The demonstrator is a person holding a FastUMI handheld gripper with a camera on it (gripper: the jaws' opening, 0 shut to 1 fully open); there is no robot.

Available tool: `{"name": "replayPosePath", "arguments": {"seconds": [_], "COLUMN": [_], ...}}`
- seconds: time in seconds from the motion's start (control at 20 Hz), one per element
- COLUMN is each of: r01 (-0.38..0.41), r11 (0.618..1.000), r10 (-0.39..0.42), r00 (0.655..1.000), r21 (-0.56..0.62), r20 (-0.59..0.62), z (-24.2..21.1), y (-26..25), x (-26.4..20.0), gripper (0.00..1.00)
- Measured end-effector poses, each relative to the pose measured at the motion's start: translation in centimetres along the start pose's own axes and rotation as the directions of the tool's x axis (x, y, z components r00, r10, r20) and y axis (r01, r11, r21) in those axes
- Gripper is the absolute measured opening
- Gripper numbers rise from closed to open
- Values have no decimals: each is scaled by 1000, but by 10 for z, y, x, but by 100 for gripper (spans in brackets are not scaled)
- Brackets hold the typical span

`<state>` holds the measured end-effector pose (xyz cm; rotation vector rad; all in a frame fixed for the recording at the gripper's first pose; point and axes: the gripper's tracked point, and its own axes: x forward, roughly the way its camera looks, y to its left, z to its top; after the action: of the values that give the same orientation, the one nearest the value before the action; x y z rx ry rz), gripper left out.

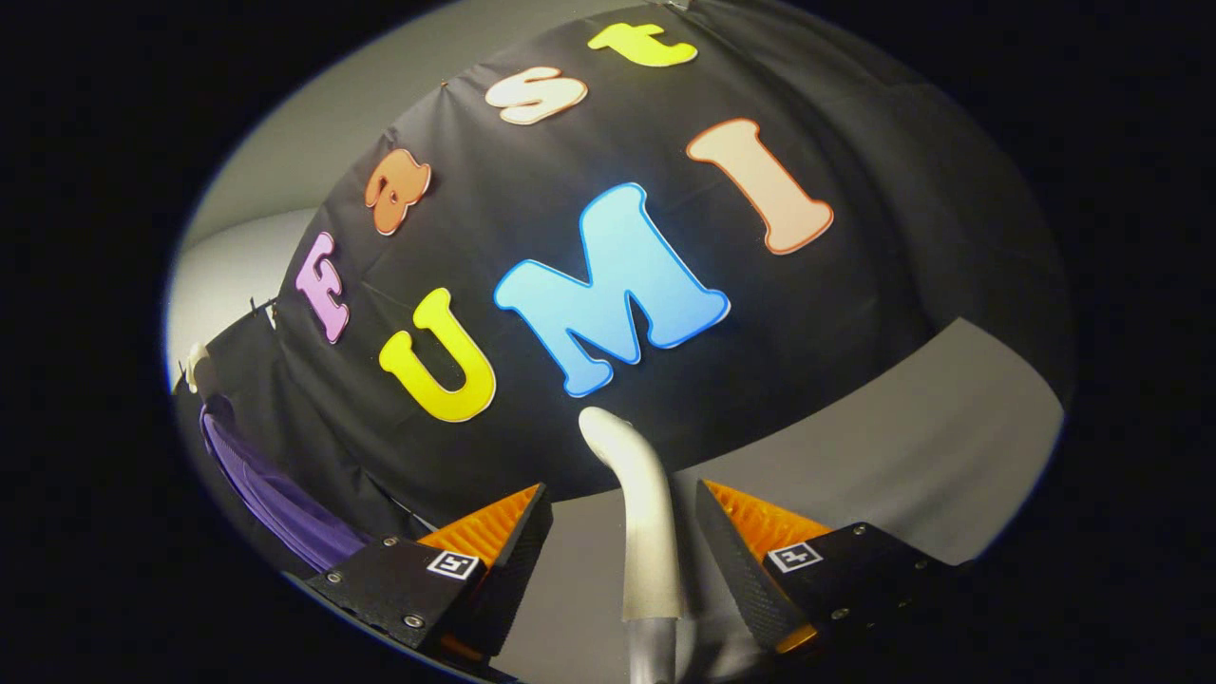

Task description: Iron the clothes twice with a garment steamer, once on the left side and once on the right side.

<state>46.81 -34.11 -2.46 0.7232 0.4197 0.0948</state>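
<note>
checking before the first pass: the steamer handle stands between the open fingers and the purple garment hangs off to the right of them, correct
One thing is wrong. In the gripper view the purple garment hangs off to the left of the fingers, against the black cloth wall, not to the right. The rest holds: the steamer handle stands between the fingers of the gripper, which are open and not pressing on it.

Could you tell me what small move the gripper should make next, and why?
Probably close the fingers on the steamer handle. It stands upright between them, with a gap on each side, so the gripper is open and holds nothing yet. The purple garment hangs off to the side.
</note>
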Motion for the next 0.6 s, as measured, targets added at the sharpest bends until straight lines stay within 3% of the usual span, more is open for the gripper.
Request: {"name": "replayPosePath", "arguments": {"seconds": [0.3, 0.6], "r01": [-34, -68], "r11": [989, 968], "r10": [59, 143], "r00": [984, 940], "r21": [146, 240], "r20": [-170, -310], "z": [-25, -53], "y": [-4, 6], "x": [26, 36], "gripper": [94, 93]}}
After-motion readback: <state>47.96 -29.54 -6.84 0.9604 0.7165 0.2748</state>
